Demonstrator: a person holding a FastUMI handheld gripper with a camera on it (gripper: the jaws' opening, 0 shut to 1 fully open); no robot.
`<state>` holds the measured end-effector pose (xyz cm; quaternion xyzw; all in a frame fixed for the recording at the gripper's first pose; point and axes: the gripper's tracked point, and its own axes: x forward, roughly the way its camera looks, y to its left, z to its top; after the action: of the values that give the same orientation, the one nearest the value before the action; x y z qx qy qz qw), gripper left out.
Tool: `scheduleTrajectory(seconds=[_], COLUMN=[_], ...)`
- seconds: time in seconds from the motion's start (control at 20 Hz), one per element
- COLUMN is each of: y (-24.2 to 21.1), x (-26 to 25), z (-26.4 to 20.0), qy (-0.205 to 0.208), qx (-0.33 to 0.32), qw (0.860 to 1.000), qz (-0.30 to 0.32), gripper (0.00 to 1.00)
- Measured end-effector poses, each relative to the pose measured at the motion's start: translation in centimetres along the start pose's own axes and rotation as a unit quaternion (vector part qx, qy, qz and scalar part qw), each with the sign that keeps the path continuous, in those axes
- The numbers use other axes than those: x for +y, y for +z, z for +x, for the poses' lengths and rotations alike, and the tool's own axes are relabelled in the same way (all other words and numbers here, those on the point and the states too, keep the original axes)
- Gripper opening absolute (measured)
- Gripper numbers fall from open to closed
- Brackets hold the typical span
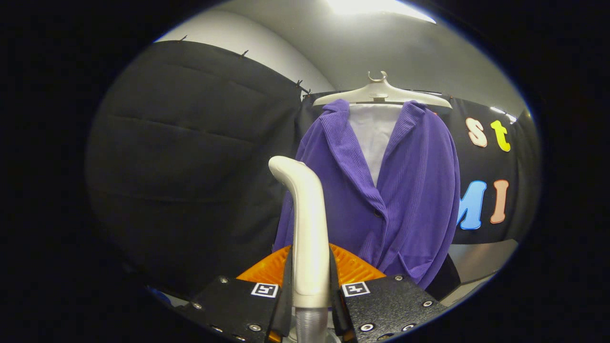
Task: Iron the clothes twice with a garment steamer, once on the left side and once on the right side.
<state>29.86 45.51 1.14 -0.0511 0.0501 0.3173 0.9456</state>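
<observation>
A purple ribbed cardigan (410, 200) hangs on a pale hanger (381, 93) in front of the black booth wall, with a white panel (374, 138) showing in its open neckline. My gripper (310, 281) is shut on the cream handle of the garment steamer (307, 214), which stands upright between the fingers. The steamer's curved head points left and sits just ahead of the cardigan's left side, apart from the cloth. A ribbed hose leaves the handle's lower end between the fingers.
Black cloth wall (190, 157) runs behind and to the left of the garment. A grey floor or ledge (481, 264) shows low on the right, beyond the cardigan's hem.
</observation>
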Motion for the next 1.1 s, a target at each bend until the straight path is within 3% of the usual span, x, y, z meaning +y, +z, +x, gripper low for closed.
scheduleTrajectory(seconds=[1.1], y=[-17.5], x=[0.8], z=[-4.5], qy=[-0.011], qx=[0.162], qw=[0.987], qz=[-0.007], gripper=[0.34])
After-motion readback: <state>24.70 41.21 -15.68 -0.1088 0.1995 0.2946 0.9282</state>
